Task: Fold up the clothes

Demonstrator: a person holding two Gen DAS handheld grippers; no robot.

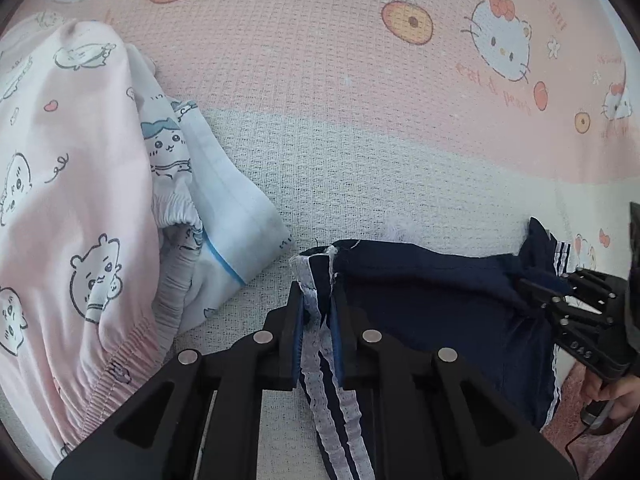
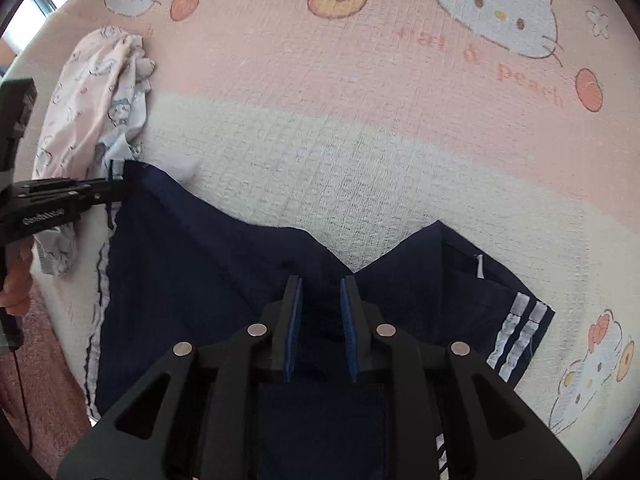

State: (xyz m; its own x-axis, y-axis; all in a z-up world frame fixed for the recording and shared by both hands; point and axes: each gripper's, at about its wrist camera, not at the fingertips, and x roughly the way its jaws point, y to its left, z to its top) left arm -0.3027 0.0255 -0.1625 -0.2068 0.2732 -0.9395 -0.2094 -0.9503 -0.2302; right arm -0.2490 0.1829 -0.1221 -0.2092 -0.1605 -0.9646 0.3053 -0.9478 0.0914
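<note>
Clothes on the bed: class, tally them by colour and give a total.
Navy shorts: 1
Pink garment: 1
Pale blue garment: 1
Total: 3

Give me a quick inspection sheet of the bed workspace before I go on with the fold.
Surface: blanket with a pink and cream cartoon print.
Job's things: navy shorts with white side stripes, lying partly spread.
Clutter: pink printed garment and pale blue printed garment, heaped to the left of the shorts.
Grippers: left gripper shut on the striped edge; right gripper shut on the navy fabric.
Cables: thin dark cord hanging below the left handle.
Surroundings: pinkish rug beside the bed.
</note>
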